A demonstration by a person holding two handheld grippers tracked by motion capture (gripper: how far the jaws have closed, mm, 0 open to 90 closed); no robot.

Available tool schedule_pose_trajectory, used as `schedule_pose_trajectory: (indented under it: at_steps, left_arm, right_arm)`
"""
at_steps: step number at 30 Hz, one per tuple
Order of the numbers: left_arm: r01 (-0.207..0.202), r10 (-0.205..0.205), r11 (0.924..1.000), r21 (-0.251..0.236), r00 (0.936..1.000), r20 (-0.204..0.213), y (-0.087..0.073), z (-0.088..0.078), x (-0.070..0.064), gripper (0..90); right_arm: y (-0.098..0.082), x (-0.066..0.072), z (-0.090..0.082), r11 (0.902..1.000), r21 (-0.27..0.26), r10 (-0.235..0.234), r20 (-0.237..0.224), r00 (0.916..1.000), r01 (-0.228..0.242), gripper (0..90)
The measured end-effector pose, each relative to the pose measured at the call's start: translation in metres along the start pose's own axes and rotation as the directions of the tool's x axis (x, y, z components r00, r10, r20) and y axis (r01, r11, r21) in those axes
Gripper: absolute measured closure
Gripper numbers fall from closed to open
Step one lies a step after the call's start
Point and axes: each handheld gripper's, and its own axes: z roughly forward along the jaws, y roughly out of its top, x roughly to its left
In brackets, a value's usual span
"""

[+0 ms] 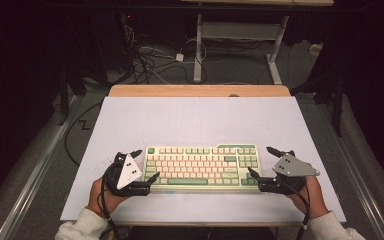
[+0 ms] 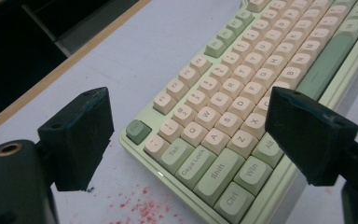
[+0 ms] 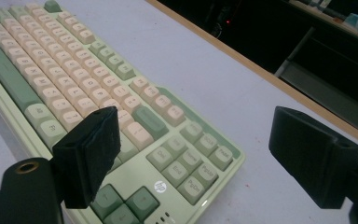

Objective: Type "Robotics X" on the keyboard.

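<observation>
A pale green keyboard (image 1: 202, 166) with cream and green keys lies near the front of the white table top (image 1: 195, 120). My left gripper (image 1: 147, 163) stands open at its left end. In the left gripper view the two black jaws of my left gripper (image 2: 193, 135) frame the Esc, Tab and Shift corner of the keyboard (image 2: 223, 116), with nothing held. My right gripper (image 1: 260, 160) is open at the right end. In the right gripper view, my right gripper (image 3: 203, 149) spreads its jaws over the arrow and navigation keys of the keyboard (image 3: 98, 84). A hand holds each gripper.
A wooden strip (image 1: 200, 90) borders the table's far edge. Behind it are floor cables (image 1: 145, 57) and the white legs of another table (image 1: 197, 50). Red specks (image 2: 140, 207) mark the surface left of the keyboard. The far half of the table top is bare.
</observation>
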Motion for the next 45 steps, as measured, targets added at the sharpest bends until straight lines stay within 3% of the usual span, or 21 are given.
schedule_pose_trajectory:
  at_steps: [22, 26, 28, 33, 37, 41, 45]
  left_arm:
    - [0.052, -0.051, 0.9985, 0.017, 0.9973, -0.053, -0.034, -0.011, 0.002, 14.5]
    - [0.063, -0.061, 0.9978, 0.022, 0.9965, -0.057, -0.038, -0.011, -0.001, 14.5]
    - [0.058, -0.057, 0.9979, 0.029, 0.9968, -0.057, -0.040, -0.009, -0.003, 14.5]
    - [0.086, -0.084, 0.9961, 0.020, 0.9947, -0.059, -0.046, -0.009, -0.010, 14.5]
    - [0.065, -0.063, 0.9971, 0.041, 0.9971, -0.044, -0.047, -0.006, -0.014, 14.5]
    - [0.075, -0.074, 0.9964, 0.039, 0.9968, -0.032, -0.048, -0.005, -0.014, 14.5]
    - [0.060, -0.059, 0.9974, 0.041, 0.9979, -0.026, -0.047, -0.004, -0.015, 14.5]
  right_arm:
    - [-0.040, -0.007, -0.022, 0.9990, -0.016, 0.044, 0.121, 0.9917, -0.042, 16.7]
    - [-0.048, -0.006, -0.025, 0.9977, -0.033, 0.063, 0.139, 0.9884, -0.059, 16.7]
    - [-0.052, -0.006, -0.028, 0.9945, -0.060, 0.094, 0.150, 0.9842, -0.086, 16.7]
    - [-0.064, -0.002, -0.028, 0.9940, -0.037, 0.107, 0.151, 0.9827, -0.103, 16.5]
    - [-0.072, 0.002, -0.026, 0.9931, -0.016, 0.117, 0.146, 0.9823, -0.116, 16.6]
    - [-0.071, 0.008, -0.022, 0.9958, -0.026, 0.090, 0.120, 0.9887, -0.087, 16.5]
    - [-0.069, 0.010, -0.023, 0.9966, -0.035, 0.078, 0.118, 0.9900, -0.075, 16.5]
